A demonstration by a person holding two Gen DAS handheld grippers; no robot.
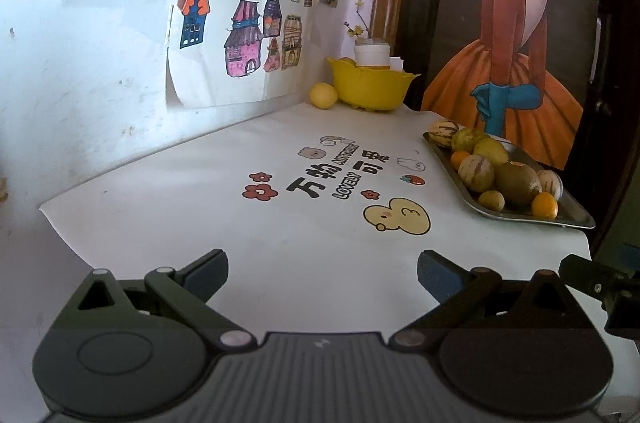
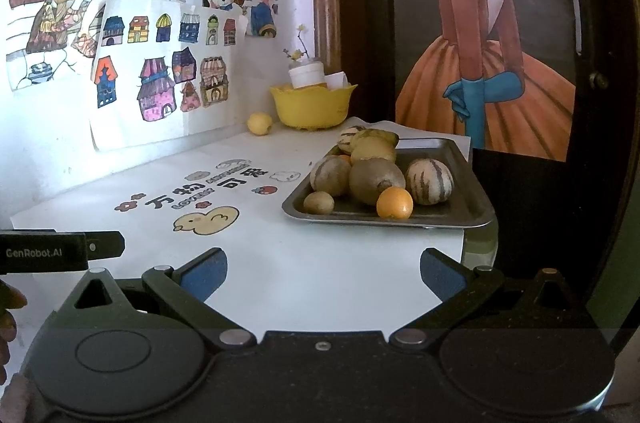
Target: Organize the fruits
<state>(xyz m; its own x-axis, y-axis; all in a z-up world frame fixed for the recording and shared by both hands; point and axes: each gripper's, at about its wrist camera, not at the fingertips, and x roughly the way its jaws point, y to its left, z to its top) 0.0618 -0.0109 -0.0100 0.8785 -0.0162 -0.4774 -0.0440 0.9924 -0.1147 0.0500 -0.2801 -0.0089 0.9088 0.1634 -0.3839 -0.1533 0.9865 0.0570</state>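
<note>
Fruits sit piled in a metal tray (image 2: 472, 211) at the right edge of the table, on the white printed mat (image 2: 280, 263). Right wrist view shows the tray close and front-on: small orange (image 2: 394, 203) at the front rim, big brown kiwi-like fruit (image 2: 376, 179) behind it, striped melon (image 2: 429, 181) to its right, small greenish fruit (image 2: 318, 202) front left, more yellow and striped fruit stacked behind. Tray's right half is bare.

Left wrist view sees the same tray (image 1: 576, 213) from the side and further off, so the row of fruit reads lengthwise, including a second small orange (image 1: 460, 159) that is nearly hidden in the other view.

Yellow bowl (image 1: 370, 87) at the back corner holds a white jar (image 1: 372, 53) with a flower sprig; other contents unclear. One lemon (image 1: 323, 95) lies on the table just left of the bowl, apart from the tray.

Left gripper (image 1: 322, 277) jaws spread wide, nothing between them, over the mat. Right gripper (image 2: 323, 275) likewise spread and empty, near the tray's front. Each view catches the other gripper's edge.
</note>
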